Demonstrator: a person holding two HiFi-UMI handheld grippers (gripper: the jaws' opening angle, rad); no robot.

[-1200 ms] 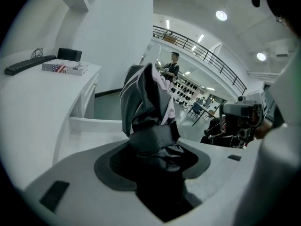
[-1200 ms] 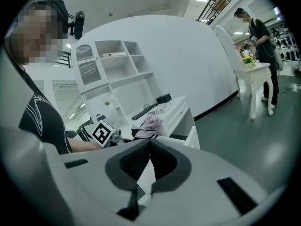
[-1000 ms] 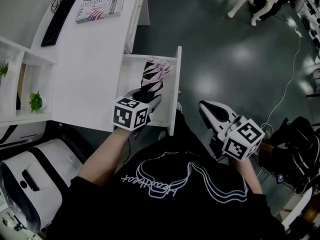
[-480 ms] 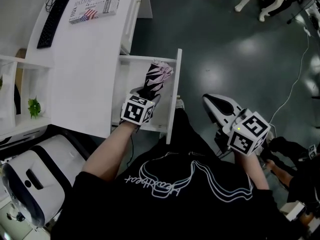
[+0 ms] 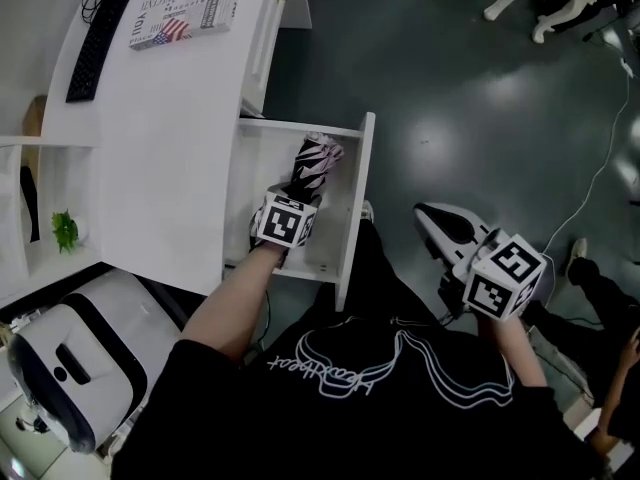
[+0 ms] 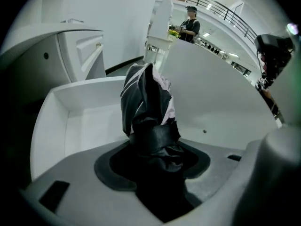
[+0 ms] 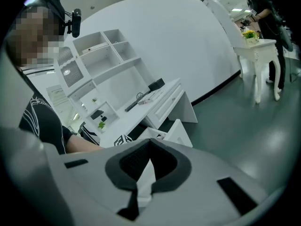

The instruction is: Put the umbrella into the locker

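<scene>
The folded umbrella (image 5: 315,158), black with pink and white panels, points down into the open white drawer (image 5: 356,193) of the desk. My left gripper (image 5: 297,188) is shut on its lower part, and its marker cube sits just over the drawer's near end. In the left gripper view the umbrella (image 6: 146,102) rises from between the jaws of the left gripper (image 6: 153,147), with the drawer's walls (image 6: 56,121) around it. My right gripper (image 5: 428,214) hangs over the dark floor to the right of the drawer. Its jaws meet with nothing held, as the right gripper view shows for the right gripper (image 7: 149,142).
The white desk (image 5: 170,118) carries a keyboard (image 5: 95,33) and a printed book (image 5: 180,10). A shelf unit with a small plant (image 5: 65,230) stands at the left, with a white machine (image 5: 60,358) below it. White table legs (image 5: 540,3) and a cable (image 5: 600,168) lie at the right.
My left gripper has sunk with the umbrella, which now reaches down inside the drawer. My right gripper has drifted slightly right and lower.
</scene>
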